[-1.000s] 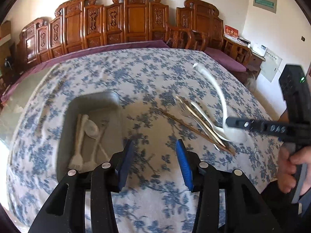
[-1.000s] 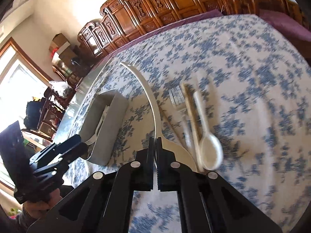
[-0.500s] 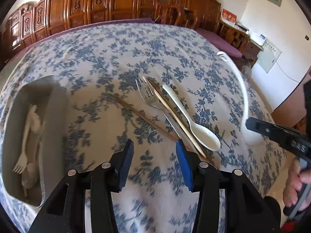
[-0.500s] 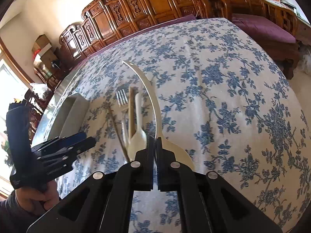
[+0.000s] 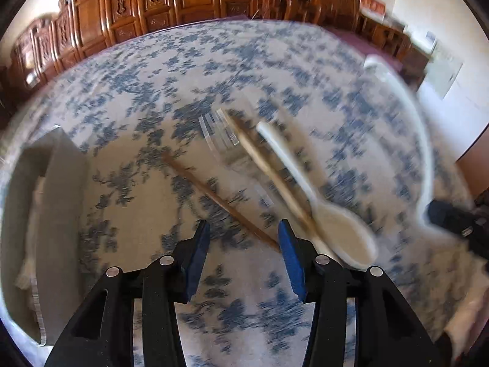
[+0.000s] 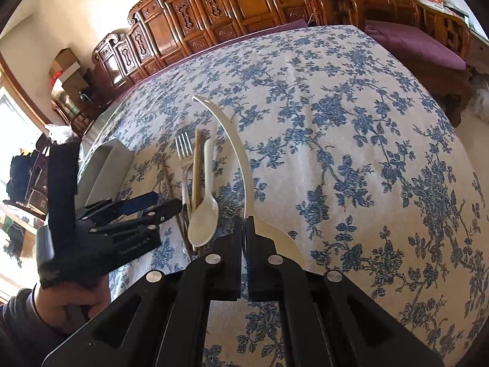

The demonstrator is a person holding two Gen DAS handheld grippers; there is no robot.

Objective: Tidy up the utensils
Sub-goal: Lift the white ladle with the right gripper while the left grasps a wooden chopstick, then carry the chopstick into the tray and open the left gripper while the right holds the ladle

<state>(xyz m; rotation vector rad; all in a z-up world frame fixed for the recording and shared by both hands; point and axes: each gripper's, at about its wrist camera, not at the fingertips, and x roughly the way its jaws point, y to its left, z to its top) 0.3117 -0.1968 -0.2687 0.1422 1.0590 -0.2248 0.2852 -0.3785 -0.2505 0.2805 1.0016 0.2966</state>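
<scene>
1. The right hand-held gripper (image 6: 244, 232) has its jaws pressed together on the bowl end of a long curved white ladle (image 6: 241, 150), whose handle rises away from it.
2. The left hand-held gripper (image 5: 243, 238) stands partly apart and holds nothing; a thin brown chopstick (image 5: 214, 197) lies just ahead between its fingers.
3. Just to its right lie a white spoon (image 5: 308, 189), a second chopstick (image 5: 262, 159) and a fork (image 5: 218, 134), on the flowered desk (image 6: 351, 122).
4. Only the left view shows inside the grey tray (image 5: 58, 202), far to the left; its contents are blurred.
</scene>
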